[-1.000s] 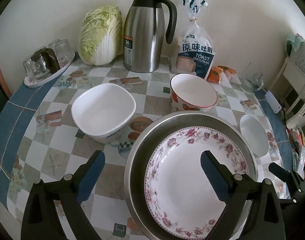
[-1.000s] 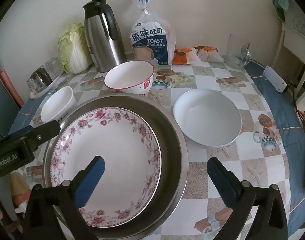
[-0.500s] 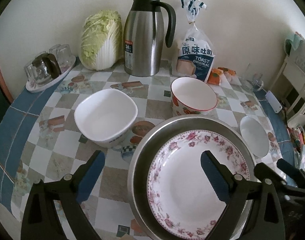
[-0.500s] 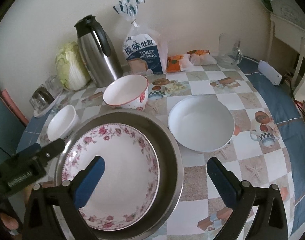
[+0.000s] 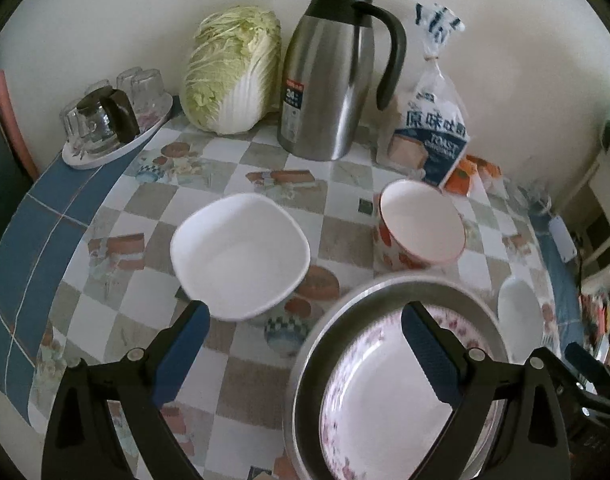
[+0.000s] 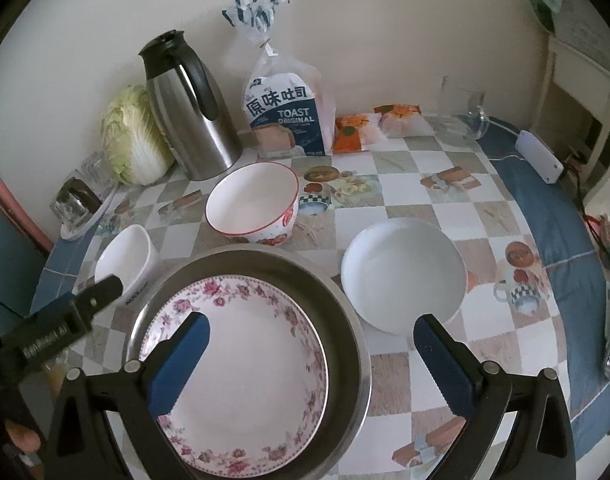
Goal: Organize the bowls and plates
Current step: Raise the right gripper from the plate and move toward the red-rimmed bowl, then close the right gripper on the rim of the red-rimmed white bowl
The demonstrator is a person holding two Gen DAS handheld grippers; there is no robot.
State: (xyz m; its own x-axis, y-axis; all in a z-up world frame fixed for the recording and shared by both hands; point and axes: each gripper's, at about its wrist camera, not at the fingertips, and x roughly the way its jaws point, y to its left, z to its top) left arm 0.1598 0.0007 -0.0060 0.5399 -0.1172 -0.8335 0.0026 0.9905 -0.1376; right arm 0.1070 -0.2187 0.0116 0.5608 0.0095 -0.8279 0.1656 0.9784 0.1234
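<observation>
A floral-rimmed plate (image 6: 257,364) (image 5: 385,408) lies inside a wide steel basin (image 6: 345,320) (image 5: 317,344) at the table's near edge. Beyond it stands a red-patterned bowl (image 6: 253,204) (image 5: 419,224). A square white bowl (image 5: 241,256) (image 6: 125,256) sits left of the basin, a plain white plate (image 6: 403,276) (image 5: 519,314) to its right. My left gripper (image 5: 305,352) hangs open between the square bowl and the basin, holding nothing. My right gripper (image 6: 313,360) is open above the basin's right rim, empty.
Along the wall stand a cabbage (image 5: 233,72), a steel thermos jug (image 5: 329,76), a toast bag (image 6: 285,116), orange snack packets (image 6: 361,132) and a glass pitcher (image 6: 461,116). A tray of glasses (image 5: 113,120) is at the far left. A white remote (image 6: 539,156) lies right.
Both grippers have pulled back and risen; the dishes look smaller and lower. The left view has swung left, so the basin now sits to its right. Nothing was gripped.
</observation>
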